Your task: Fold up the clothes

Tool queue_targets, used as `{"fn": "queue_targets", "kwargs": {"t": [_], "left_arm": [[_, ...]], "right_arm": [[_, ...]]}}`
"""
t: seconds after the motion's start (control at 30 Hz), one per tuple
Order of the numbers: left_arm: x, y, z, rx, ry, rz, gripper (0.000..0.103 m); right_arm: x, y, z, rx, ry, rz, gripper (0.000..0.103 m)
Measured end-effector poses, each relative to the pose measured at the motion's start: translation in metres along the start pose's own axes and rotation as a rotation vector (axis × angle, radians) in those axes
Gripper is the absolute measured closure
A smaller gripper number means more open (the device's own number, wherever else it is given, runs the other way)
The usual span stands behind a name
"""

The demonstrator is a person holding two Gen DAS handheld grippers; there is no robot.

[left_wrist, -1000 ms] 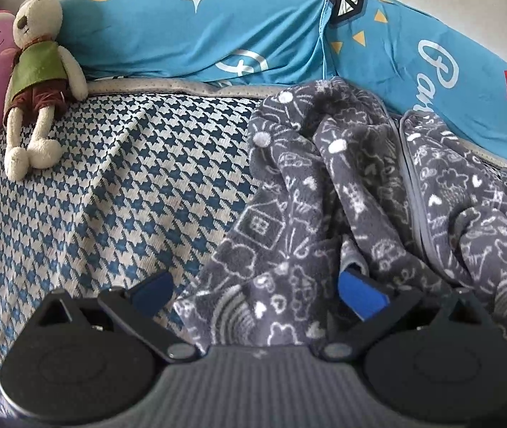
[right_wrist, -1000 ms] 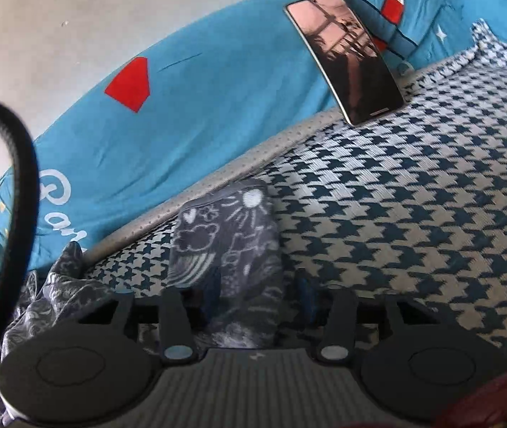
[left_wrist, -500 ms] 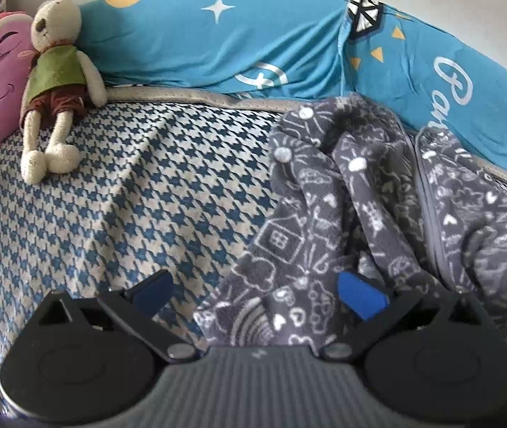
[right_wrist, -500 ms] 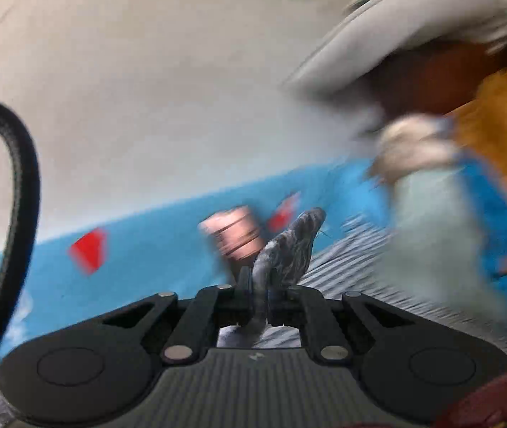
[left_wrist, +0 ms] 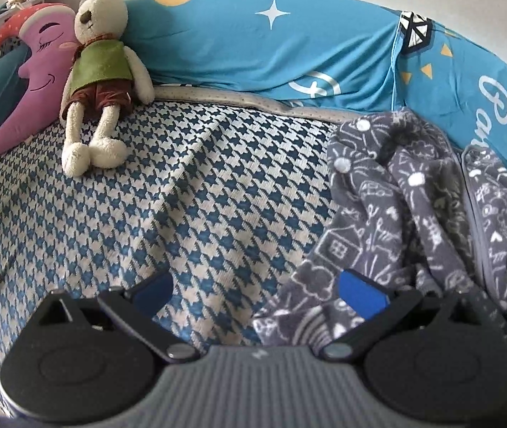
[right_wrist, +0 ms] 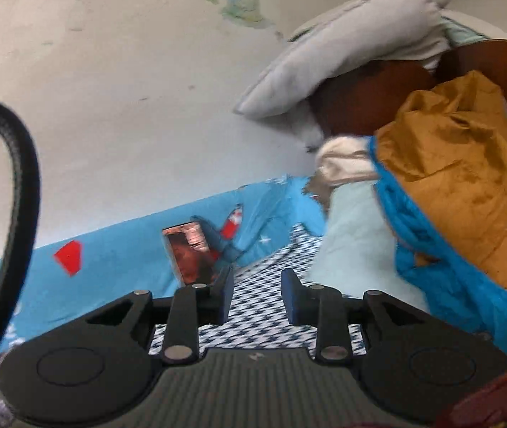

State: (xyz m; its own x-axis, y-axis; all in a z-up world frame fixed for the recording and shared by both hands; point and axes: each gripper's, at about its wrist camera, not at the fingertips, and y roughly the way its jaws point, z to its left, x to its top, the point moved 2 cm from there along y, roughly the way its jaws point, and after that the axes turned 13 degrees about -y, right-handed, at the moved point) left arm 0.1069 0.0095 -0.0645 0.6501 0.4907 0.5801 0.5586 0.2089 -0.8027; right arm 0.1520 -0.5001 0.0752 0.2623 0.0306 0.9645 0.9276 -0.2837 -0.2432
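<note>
Nearest in the left wrist view, the left gripper (left_wrist: 255, 290) is spread wide and holds nothing. Its left blue pad hangs over the blue-and-white houndstooth bed cover (left_wrist: 153, 214), and its right blue pad sits over the near edge of the grey fleece garment (left_wrist: 406, 214); whether that pad touches the cloth cannot be told. The garment, printed with white doodles of houses, clouds and hearts, lies rumpled on the right side of the cover, with a zip running down its right half and a few white snaps near its far end. That far end reaches the bright blue bolster (left_wrist: 271, 46) that runs along the wall. Farther left, a stuffed rabbit (left_wrist: 98, 67) in a green vest and brown shorts sits on the cover and leans back against the bolster, with a purple moon-shaped cushion (left_wrist: 36, 82) just beside it.

Over in the right wrist view, the right gripper (right_wrist: 257, 292) is raised above the bed with its jaws parted by a moderate gap and nothing between them. A thick black cable (right_wrist: 21, 192) curves up on the left. Past the fingers, a phone (right_wrist: 189, 251) leans against the blue bolster. To the right stands a heap of bedding, with a mustard-coloured quilt (right_wrist: 460, 178) and a grey pillow (right_wrist: 346, 46) on top.
</note>
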Motion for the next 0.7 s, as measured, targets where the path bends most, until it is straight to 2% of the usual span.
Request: {"fn": "queue_targets", "kwargs": {"t": [0.13,0.43,0.7], "left_arm": [[-0.002,0.006,0.005,0.000,0.005,0.013,0.000],[0.002,0.010,0.019,0.002,-0.009,0.041,0.000],[0.010,0.005,0.031,-0.007,-0.035,0.041,0.000]], "right_arm": [[-0.004,-0.007,0.020,0.125,-0.009,0.004,0.070],[-0.015,-0.033,0.106,0.554,-0.136,0.002,0.069],[-0.046,-0.084,0.181,0.913,-0.261,0.035,0.069]]}}
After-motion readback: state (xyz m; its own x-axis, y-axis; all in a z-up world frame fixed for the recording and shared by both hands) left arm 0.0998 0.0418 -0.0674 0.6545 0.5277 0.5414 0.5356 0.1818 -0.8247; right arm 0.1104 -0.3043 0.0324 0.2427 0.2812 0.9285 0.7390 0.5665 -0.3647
